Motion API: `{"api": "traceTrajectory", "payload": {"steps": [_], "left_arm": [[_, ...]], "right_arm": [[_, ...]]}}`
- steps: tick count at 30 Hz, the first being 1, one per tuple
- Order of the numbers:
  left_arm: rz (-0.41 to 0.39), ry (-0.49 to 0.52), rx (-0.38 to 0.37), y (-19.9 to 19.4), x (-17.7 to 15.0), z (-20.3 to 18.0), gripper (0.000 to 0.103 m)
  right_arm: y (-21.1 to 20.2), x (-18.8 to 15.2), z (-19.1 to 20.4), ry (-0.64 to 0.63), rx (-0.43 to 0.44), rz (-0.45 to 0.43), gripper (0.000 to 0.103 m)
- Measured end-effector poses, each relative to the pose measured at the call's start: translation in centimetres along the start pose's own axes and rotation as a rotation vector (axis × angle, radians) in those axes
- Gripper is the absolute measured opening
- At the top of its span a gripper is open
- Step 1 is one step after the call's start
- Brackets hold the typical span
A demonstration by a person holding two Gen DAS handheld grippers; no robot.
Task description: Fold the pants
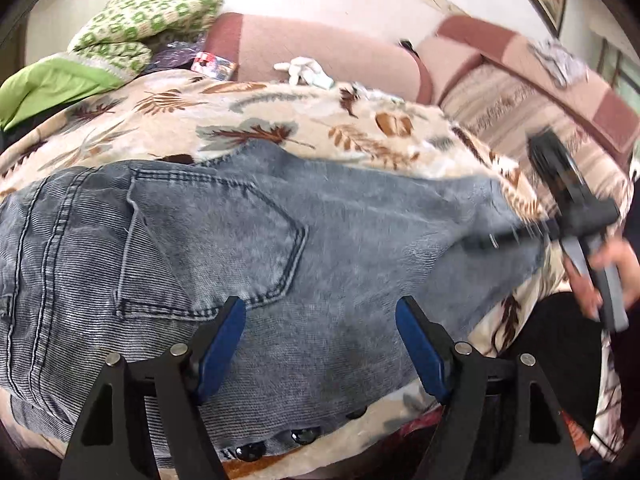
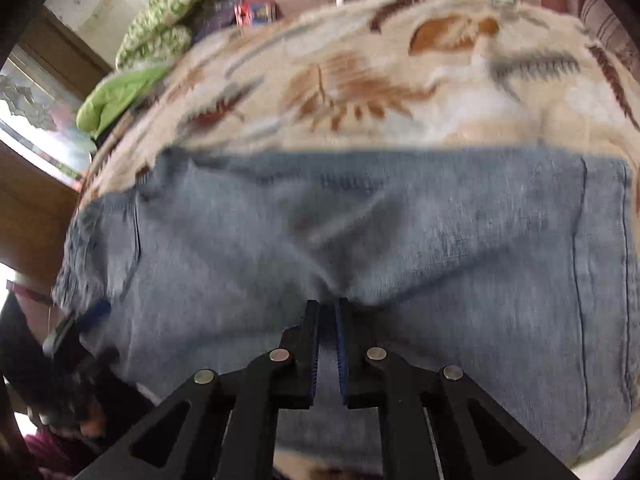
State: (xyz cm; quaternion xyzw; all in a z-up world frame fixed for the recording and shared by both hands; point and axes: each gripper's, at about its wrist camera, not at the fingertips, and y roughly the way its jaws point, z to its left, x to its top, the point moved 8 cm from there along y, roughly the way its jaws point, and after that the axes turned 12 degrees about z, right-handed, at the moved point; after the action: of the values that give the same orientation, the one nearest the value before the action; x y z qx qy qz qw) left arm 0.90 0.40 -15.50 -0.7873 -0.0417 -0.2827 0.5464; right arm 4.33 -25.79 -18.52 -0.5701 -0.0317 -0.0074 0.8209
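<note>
Grey-blue jeans [image 1: 248, 248] lie spread on a leaf-print blanket [image 1: 240, 116], back pocket up. My left gripper [image 1: 320, 344] is open, its blue pads wide apart just above the jeans near the waist; nothing is between them. In the right wrist view the jeans [image 2: 400, 232] fill the lower half, blurred. My right gripper [image 2: 329, 320] is shut on a fold of the denim, its jaws pinching the cloth. It also shows in the left wrist view [image 1: 516, 236], blurred, at the jeans' right end. The left gripper appears at the left edge of the right view [image 2: 86, 320].
A pink sofa back [image 1: 320, 48] runs behind the blanket. A green patterned quilt [image 1: 140, 28], a white glove [image 1: 304, 68] and a small printed packet [image 1: 214, 65] lie at the back. A wooden window frame [image 2: 36, 152] stands to the left.
</note>
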Motion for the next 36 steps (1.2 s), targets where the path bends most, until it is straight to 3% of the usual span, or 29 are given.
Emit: {"api": "traceTrajectory", "payload": {"steps": [4, 6, 8, 10, 13, 15, 19, 22, 27, 30, 32, 36], "left_arm": [[0.038, -0.016, 0.013, 1.1, 0.0, 0.0, 0.078], [0.054, 0.052, 0.095, 1.7, -0.2, -0.5, 0.078], [0.060, 0.155, 0.196, 2.2, -0.9, -1.6, 0.079], [0.057, 0.202, 0.250, 2.5, -1.2, -1.8, 0.079], [0.060, 0.183, 0.228, 2.5, -1.0, -1.5, 0.079], [0.058, 0.178, 0.218, 2.4, -0.9, -1.4, 0.079], [0.044, 0.172, 0.207, 2.1, -0.9, -1.5, 0.079], [-0.002, 0.117, 0.123, 1.2, -0.1, -1.5, 0.079], [-0.051, 0.083, 0.098, 0.4, 0.6, -1.2, 0.079], [-0.067, 0.089, 0.088, 0.0, 0.6, -1.3, 0.080], [-0.066, 0.096, 0.099, 0.1, 0.6, -1.4, 0.080], [-0.019, 0.100, 0.120, 1.2, 0.4, -1.5, 0.081]], "right_arm": [[-0.3, -3.2, -0.6, -0.003, 0.033, 0.072, 0.011], [-0.8, -3.5, -1.0, 0.014, 0.057, 0.083, 0.010], [-2.1, -2.7, -1.1, 0.023, 0.034, 0.047, 0.013], [-4.0, -1.2, -0.5, 0.030, 0.061, -0.042, 0.012], [-6.2, 1.9, 0.9, 0.045, 0.134, -0.149, 0.012], [-5.4, 3.5, 2.3, 0.025, 0.136, -0.140, 0.012], [-0.8, 5.7, 3.0, 0.044, 0.053, -0.046, 0.013], [0.4, 7.3, 2.4, 0.066, -0.017, -0.132, 0.011], [0.6, 10.1, 2.5, 0.069, -0.082, -0.200, 0.010], [-0.1, 10.3, 1.9, 0.087, -0.010, -0.204, 0.010], [-2.2, 9.3, 0.5, 0.109, 0.021, -0.256, 0.011], [-7.2, 6.6, -4.4, 0.171, -0.006, -0.344, 0.011]]}}
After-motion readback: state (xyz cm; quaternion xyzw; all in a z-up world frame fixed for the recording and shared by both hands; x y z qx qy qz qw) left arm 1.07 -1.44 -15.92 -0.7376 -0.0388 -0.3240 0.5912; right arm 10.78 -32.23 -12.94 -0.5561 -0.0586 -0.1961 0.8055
